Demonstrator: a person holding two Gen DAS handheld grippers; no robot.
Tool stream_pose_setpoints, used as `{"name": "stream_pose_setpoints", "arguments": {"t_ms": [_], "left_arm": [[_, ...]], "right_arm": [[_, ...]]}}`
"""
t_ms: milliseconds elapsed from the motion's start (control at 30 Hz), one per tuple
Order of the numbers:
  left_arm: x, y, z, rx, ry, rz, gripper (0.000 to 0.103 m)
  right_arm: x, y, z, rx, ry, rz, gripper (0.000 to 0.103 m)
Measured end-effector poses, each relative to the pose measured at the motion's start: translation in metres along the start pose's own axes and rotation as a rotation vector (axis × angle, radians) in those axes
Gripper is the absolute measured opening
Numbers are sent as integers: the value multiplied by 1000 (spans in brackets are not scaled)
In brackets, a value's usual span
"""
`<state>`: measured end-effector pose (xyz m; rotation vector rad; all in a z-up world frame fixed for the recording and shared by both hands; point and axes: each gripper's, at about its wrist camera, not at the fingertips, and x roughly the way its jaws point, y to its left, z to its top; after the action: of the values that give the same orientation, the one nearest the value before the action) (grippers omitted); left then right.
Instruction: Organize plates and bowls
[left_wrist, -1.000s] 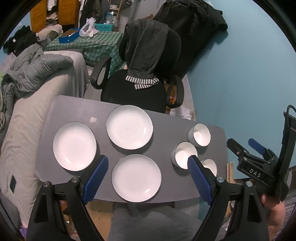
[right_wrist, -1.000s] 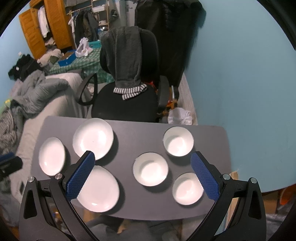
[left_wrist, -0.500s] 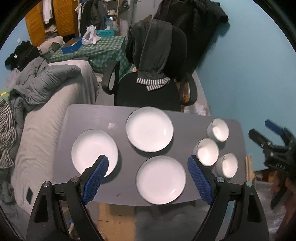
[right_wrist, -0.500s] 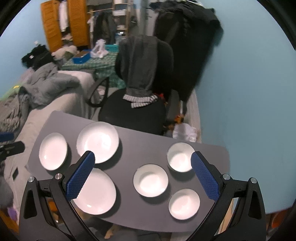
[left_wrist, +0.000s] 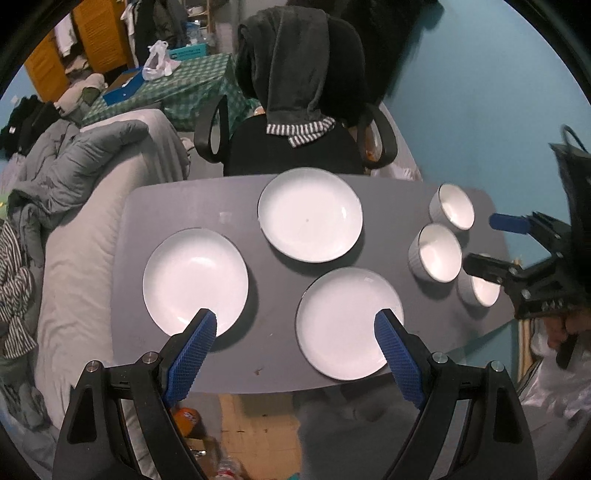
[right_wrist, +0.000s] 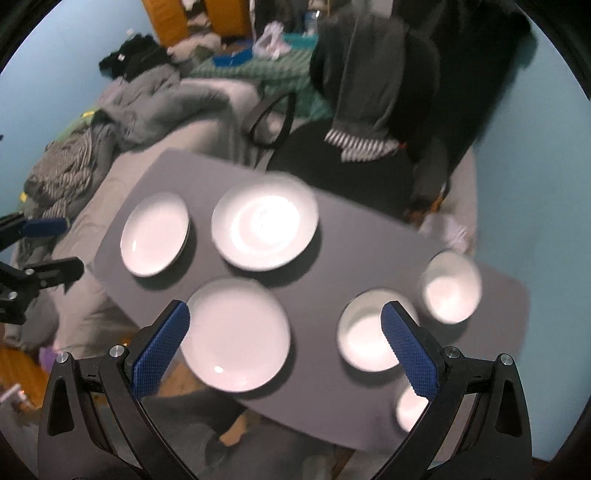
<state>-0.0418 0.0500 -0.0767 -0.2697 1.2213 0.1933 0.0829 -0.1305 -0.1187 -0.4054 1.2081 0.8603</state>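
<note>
Your grey table (left_wrist: 273, 288) holds three plates (left_wrist: 309, 214) left, three bowls (left_wrist: 436, 252) right (office chair (left_wrist: 295, 147) behind). Both your left gripper (left_wrist: 295, 338) and right gripper (right_wrist: 286, 332) hover spread, empty; the right view is blurred, its nearest bowl half hidden.

hand-held gripper (left_wrist: 295, 325) | black frame | blue textured pads (left_wrist: 192, 354) | silver screws

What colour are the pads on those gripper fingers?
Blue, with a fine textured grid, clearest on the left gripper's pads in the left wrist view.
</note>
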Motion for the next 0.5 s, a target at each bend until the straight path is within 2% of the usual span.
{"name": "stream_pose_setpoints", "arguments": {"t_ms": [100,233,333,500], "left_arm": [[13,4,-8,1,17,-10,88],[36,13,-19,-48,53,-42,88],[53,17,-25,-79,75,-59,88],[74,19,-29,-73,90,-53,88]], "right_arm": [[23,-3,-2,29,42,21,101],[44,-9,-7,58,73,42,101],[61,-9,-12,55,86,50,101],[80,-10,-18,48,98,61,101]]}}
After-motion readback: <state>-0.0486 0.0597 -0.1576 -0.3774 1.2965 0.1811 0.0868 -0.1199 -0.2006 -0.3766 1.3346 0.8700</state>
